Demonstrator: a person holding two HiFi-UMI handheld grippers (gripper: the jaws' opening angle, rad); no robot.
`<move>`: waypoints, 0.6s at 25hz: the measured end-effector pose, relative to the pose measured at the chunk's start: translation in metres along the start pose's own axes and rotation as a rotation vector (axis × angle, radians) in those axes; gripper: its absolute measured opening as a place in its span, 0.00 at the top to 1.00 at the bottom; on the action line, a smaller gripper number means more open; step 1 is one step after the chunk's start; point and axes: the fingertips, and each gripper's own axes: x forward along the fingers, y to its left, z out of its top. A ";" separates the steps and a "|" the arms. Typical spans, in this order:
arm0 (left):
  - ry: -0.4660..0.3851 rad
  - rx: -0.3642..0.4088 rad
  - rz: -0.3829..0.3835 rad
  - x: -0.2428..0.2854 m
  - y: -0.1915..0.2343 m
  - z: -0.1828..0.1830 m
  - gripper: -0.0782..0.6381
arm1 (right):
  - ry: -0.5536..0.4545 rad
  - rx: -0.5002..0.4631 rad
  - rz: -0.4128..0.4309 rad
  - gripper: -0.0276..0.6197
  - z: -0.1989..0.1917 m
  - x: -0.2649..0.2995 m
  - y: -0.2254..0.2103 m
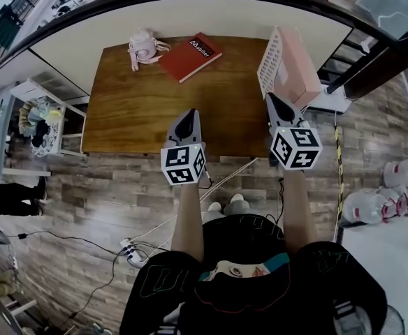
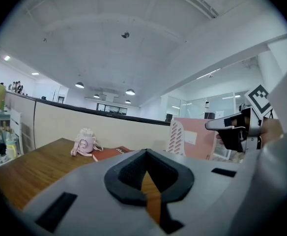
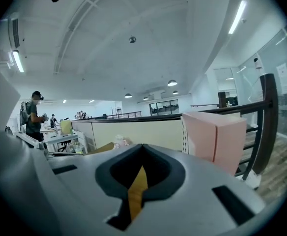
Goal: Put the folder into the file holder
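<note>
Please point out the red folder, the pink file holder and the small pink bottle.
red folder (image 1: 190,56): head view, cover middle
pink file holder (image 1: 300,72): head view, pink wall
small pink bottle (image 1: 142,47): head view, body

Your head cam looks steeply down on the table (image 1: 134,117) from high up. Both gripper cams ride low near its front edge, facing across it; all three share the file holder (image 1: 272,65).

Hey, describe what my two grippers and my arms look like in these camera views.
The left gripper and the right gripper match. Each has a light grey body tapering to a point, with black textured pads lining the jaws. Each carries a white cube printed with black square markers. The forearms are bare, below a black top with thin outlined lettering.
</note>
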 end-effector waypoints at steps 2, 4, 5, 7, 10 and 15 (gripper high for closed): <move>-0.007 0.032 0.034 -0.009 0.007 -0.001 0.90 | -0.023 -0.015 0.000 0.95 -0.008 0.001 0.006; -0.010 0.059 0.065 -0.016 0.013 -0.004 0.90 | -0.042 -0.048 -0.003 0.95 -0.018 0.003 0.010; -0.011 0.068 0.078 -0.019 0.016 -0.005 0.90 | -0.048 -0.061 -0.002 0.95 -0.024 0.003 0.013; -0.014 0.076 0.101 -0.025 0.023 -0.006 0.90 | -0.050 -0.072 0.003 0.95 -0.033 0.004 0.018; -0.019 0.073 0.123 -0.032 0.029 -0.006 0.90 | -0.050 -0.072 0.014 0.95 -0.039 0.004 0.024; -0.014 0.068 0.117 -0.035 0.028 -0.007 0.90 | -0.060 -0.072 0.015 0.95 -0.034 0.003 0.028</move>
